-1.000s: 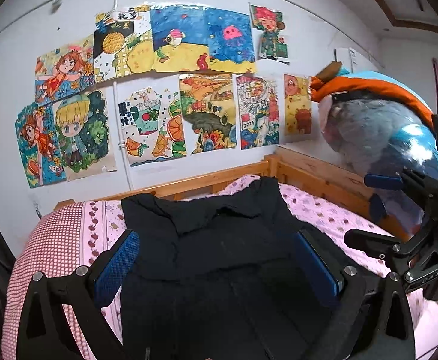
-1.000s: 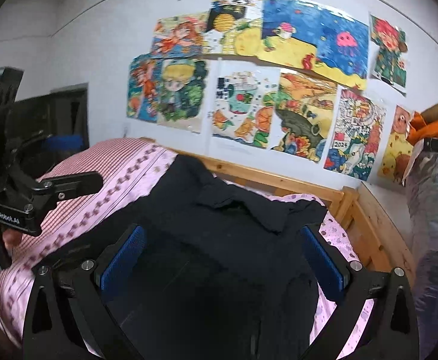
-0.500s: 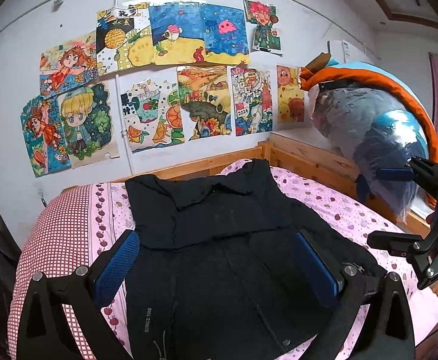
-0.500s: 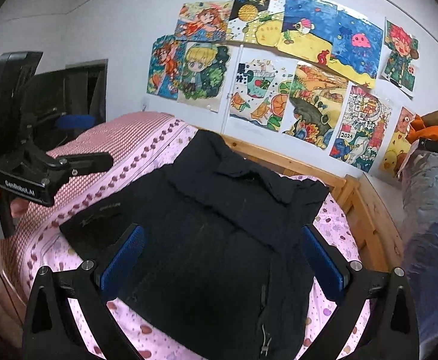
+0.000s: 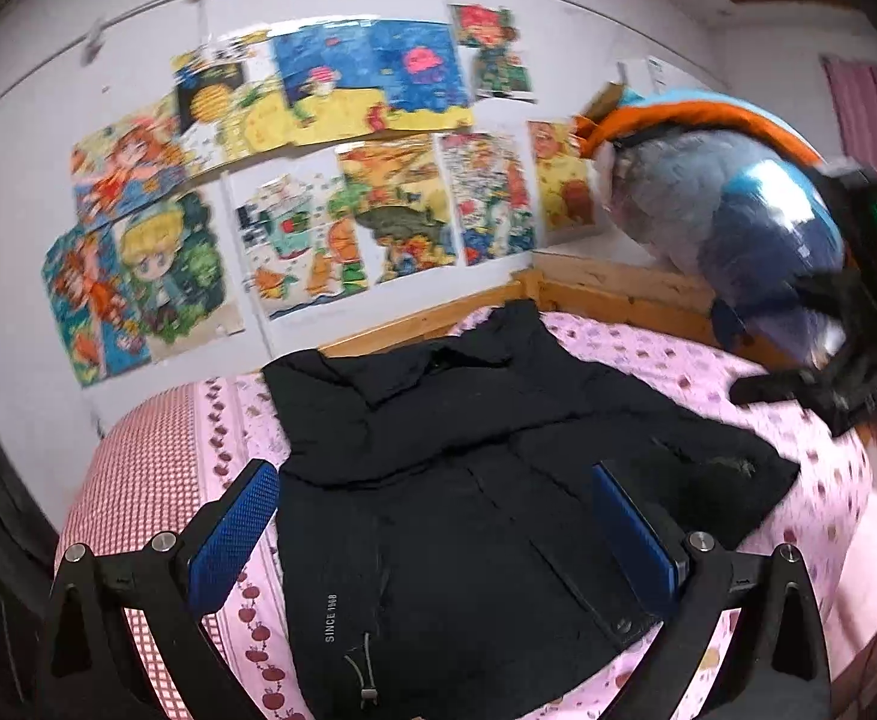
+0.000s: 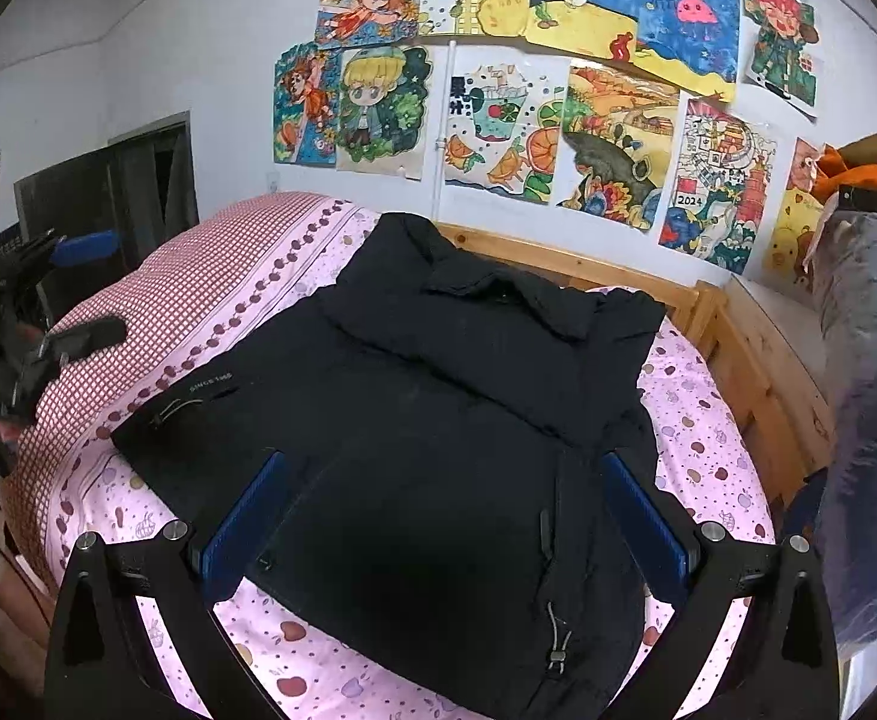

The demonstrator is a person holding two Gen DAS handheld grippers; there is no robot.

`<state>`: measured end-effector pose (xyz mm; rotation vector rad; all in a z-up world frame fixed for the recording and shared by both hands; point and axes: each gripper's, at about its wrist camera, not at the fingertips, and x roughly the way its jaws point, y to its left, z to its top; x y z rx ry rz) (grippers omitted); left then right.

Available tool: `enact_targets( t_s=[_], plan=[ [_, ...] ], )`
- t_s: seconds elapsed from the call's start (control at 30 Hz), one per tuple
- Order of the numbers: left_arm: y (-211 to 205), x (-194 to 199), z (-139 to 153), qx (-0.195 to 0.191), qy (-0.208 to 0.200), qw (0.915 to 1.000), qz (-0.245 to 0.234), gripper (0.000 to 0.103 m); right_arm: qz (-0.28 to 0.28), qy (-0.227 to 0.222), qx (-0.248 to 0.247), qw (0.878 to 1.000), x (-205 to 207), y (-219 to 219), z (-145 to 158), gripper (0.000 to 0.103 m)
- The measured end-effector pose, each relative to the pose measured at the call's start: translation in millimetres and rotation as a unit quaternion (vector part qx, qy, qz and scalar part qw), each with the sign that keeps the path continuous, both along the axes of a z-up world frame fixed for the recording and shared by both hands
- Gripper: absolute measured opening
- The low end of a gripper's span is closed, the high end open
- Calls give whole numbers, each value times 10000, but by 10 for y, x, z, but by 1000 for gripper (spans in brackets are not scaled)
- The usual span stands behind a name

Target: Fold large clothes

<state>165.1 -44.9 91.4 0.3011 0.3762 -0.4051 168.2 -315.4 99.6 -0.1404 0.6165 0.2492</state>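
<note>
A black jacket (image 5: pixel 474 480) lies spread flat on the bed (image 5: pixel 708 372), filling the centre and lower half of both wrist views, its collar toward the wooden headboard (image 6: pixel 570 267) in the upper middle. In the left wrist view, white lettering and a drawcord show near its hem at the bottom centre.

The left gripper (image 5: pixel 438 534) hangs above the lower part of the jacket with its jaws wide apart, the blue pads (image 5: pixel 234 534) at lower left and lower right of the frame; nothing is between them, and whether they touch the cloth cannot be told. The right gripper (image 6: pixel 444 528) is likewise spread wide over the jacket's lower edge, holding nothing.

Each gripper shows in the other's view: the right gripper at the right edge of the left wrist view, blurred, and the left gripper at the left edge of the right wrist view.

The sheet is pink with small fruit prints, with a red-checked strip (image 6: pixel 198 276) at the left. Coloured drawings (image 6: pixel 498 120) cover the wall above. A bagged bundle (image 5: pixel 732 228) rests at the upper right.
</note>
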Motion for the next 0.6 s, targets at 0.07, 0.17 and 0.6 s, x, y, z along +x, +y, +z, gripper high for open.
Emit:
enact_targets(
  t_s=[0.07, 0.17, 0.6],
  plan=[
    [-68, -49, -59, 206, -37, 9996, -184, 103, 27, 59, -46, 10000, 24, 28, -36, 101],
    [-136, -119, -162, 462, 7, 9979, -461, 103, 134, 325, -187, 9992, 76, 93, -141, 101],
    [-302, -277, -792, 1650, 561, 9765, -1267, 103, 1056, 1446, -1357, 9744, 0, 312, -769, 101]
  ],
)
